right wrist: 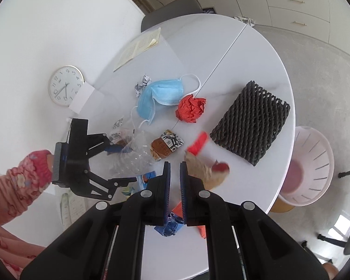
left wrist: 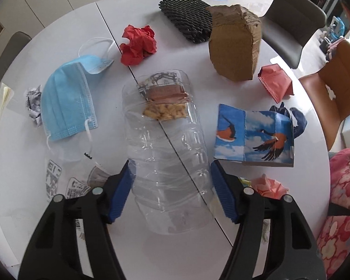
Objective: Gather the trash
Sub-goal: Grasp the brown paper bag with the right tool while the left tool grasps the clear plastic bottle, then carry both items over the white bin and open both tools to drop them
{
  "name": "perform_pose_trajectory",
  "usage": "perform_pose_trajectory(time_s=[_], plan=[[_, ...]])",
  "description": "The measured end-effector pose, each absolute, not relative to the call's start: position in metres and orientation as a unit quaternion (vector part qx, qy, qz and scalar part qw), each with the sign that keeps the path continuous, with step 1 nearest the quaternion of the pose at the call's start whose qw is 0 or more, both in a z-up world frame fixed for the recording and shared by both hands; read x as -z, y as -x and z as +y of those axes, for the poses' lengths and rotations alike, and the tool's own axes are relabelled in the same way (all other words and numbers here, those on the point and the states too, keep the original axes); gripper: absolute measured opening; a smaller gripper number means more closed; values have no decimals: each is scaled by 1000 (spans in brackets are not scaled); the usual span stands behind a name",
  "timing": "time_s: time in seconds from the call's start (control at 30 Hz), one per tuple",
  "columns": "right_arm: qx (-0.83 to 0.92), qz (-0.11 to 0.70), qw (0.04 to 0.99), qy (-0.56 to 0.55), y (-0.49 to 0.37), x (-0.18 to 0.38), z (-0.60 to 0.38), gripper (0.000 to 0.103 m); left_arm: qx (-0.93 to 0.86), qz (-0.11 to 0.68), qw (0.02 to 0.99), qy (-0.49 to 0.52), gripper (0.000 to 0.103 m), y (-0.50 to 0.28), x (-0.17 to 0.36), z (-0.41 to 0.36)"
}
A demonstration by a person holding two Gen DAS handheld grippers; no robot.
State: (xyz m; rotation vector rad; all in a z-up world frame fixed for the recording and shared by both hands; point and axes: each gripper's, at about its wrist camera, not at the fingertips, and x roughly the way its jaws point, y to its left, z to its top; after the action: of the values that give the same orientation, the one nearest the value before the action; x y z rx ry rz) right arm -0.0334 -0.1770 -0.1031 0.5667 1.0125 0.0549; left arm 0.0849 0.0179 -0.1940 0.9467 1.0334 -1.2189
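Note:
A clear plastic bottle point(left wrist: 168, 154) lies on the white round table point(left wrist: 189, 70), with a snack wrapper point(left wrist: 165, 102) behind its far end. My left gripper point(left wrist: 170, 163) points steeply down and is shut on the bottle, one blue pad against each side. In the right wrist view the same gripper point(right wrist: 123, 163) holds the crumpled bottle point(right wrist: 135, 158). My right gripper point(right wrist: 175, 164) hovers above the table's near side. Its jaws are shut and nothing shows between the tips. A dark blue crumpled wrapper point(right wrist: 170, 226) shows below its fingers.
Spread over the table are a blue face mask point(left wrist: 67, 100), red crumpled paper point(left wrist: 137, 44), a black foam net point(left wrist: 189, 21), a brown paper bag point(left wrist: 235, 46), a red pouch point(left wrist: 277, 81), a bird-printed carton point(left wrist: 254, 135) and pink paper point(left wrist: 268, 186). A pink basket point(right wrist: 315, 161) stands on the floor beside the table.

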Motion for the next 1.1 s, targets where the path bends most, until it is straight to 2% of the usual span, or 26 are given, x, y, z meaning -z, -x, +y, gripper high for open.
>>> perform_pose_trajectory(time_s=[0.07,0.17,0.2,0.23,0.27,0.3,0.4,0.67,0.7,0.73,0.8,0.87,0.97,1.1], plan=[[-22,484,834,-264,33,106,-178,9,526,451,603,-397,63,-86,193,23],[-22,486,835,-255,30,107,-175,16,520,451,615,-385,63,-86,190,30],[-16,488,837,-246,29,107,-173,35,517,451,622,-378,63,-86,188,33],[-8,491,839,-235,29,109,-172,49,514,452,627,-372,63,-87,185,39],[9,491,842,-221,30,110,-170,72,511,453,633,-365,63,-86,182,45],[26,489,847,-209,31,110,-168,86,509,454,638,-357,63,-86,180,48],[50,479,849,-216,32,121,-161,95,499,452,658,-337,63,-82,172,59],[124,490,827,-248,11,186,-148,96,471,456,693,-300,63,-69,158,87],[129,487,826,-251,9,190,-149,93,467,458,697,-293,63,-69,156,90],[130,484,828,-252,7,191,-150,89,462,460,703,-282,63,-67,152,96],[123,482,827,-261,4,192,-152,59,453,461,715,-267,63,-64,145,102],[101,478,824,-285,2,193,-157,48,442,459,728,-253,63,-61,137,108],[79,468,829,-294,4,186,-158,43,423,457,748,-229,63,-54,123,117],[30,441,839,-319,8,165,-166,42,397,449,774,-204,63,-39,102,118]])
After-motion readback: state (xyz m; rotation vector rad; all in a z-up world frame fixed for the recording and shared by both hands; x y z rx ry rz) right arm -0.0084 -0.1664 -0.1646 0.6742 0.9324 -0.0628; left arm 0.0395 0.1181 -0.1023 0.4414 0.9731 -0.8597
